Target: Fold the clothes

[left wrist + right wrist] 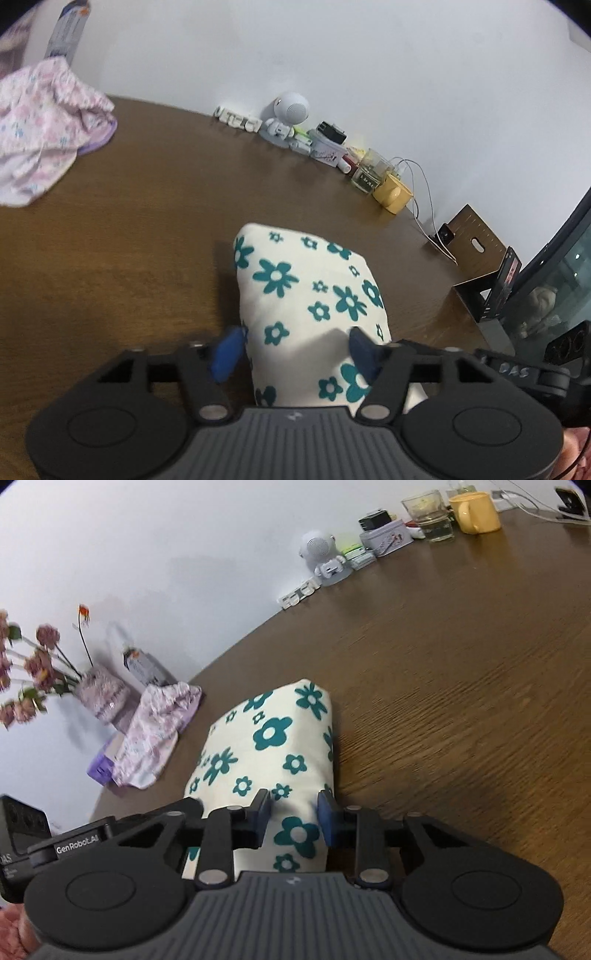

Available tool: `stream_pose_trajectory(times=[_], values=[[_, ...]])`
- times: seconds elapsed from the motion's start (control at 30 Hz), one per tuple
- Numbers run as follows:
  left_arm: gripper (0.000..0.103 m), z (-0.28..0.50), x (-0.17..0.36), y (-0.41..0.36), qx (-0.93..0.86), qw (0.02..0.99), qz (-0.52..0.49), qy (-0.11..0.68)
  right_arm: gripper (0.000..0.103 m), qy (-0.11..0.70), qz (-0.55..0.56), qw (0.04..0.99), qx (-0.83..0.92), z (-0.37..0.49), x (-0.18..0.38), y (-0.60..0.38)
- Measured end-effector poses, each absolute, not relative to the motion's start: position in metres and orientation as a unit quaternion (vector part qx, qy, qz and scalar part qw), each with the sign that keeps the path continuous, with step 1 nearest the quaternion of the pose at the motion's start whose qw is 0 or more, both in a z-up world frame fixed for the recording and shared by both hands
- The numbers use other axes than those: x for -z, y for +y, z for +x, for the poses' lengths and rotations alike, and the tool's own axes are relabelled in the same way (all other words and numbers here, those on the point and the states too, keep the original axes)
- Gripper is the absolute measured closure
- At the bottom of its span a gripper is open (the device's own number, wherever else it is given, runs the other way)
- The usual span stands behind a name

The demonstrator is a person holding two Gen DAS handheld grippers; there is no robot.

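Note:
A folded cream garment with teal flowers point(306, 291) lies as a thick bundle on the brown wooden table point(129, 229). My left gripper point(295, 350) straddles its near end, open. One blue fingertip point(229, 350) stands just off the cloth's left edge and the other rests over its right side. In the right wrist view the same garment point(273, 738) runs away from my right gripper point(295, 816), which stands open. Its blue pads point(327, 819) flank a strip of the cloth's near end without visibly squeezing it.
A crumpled pink floral garment point(44, 125) lies at the far left on a purple box point(99, 766). Along the wall stand a white astronaut figure point(286, 114), small boxes, a glass point(369, 170) and a yellow mug point(391, 194). A flower vase point(103, 694) stands beside the pink garment.

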State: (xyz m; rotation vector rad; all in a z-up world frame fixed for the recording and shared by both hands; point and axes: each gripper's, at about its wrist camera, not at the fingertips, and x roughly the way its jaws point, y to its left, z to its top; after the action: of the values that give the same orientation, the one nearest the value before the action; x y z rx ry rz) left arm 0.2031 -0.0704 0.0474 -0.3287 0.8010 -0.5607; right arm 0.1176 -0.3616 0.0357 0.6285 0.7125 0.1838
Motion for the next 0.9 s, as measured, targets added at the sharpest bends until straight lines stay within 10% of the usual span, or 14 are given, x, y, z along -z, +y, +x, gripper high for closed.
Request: stream_pose_trajectory(times=[0.07,0.3,0.47,0.53,0.63,0.77,0.9], values=[[0.035,0.207,-0.044,-0.076,0.262,0.87,-0.15,0.39,0.032,0.345,0.301,0.885,-0.085,0.121,-0.035,-0.359],[0.046,0.206,-0.044,-0.075,0.273,0.868,-0.14,0.391,0.061,0.358,0.278,0.887,-0.089,0.128,-0.034,-0.346],[0.048,0.205,-0.049,-0.07,0.274,0.869,-0.144,0.387,0.06,0.341,0.287,0.891,-0.091,0.115,-0.043,-0.36],[0.052,0.207,-0.046,-0.072,0.275,0.865,-0.144,0.393,0.081,0.352,0.277,0.889,-0.096,0.119,-0.038,-0.355],[0.051,0.208,-0.048,-0.069,0.275,0.863,-0.15,0.396,0.08,0.361,0.285,0.883,-0.1,0.12,-0.031,-0.354],[0.035,0.214,-0.051,-0.064,0.257,0.871,-0.156,0.389,0.053,0.339,0.31,0.883,-0.096,0.121,-0.036,-0.369],[0.056,0.222,-0.042,-0.066,0.269,0.86,-0.168,0.399,0.077,0.355,0.325,0.871,-0.096,0.138,-0.022,-0.369]])
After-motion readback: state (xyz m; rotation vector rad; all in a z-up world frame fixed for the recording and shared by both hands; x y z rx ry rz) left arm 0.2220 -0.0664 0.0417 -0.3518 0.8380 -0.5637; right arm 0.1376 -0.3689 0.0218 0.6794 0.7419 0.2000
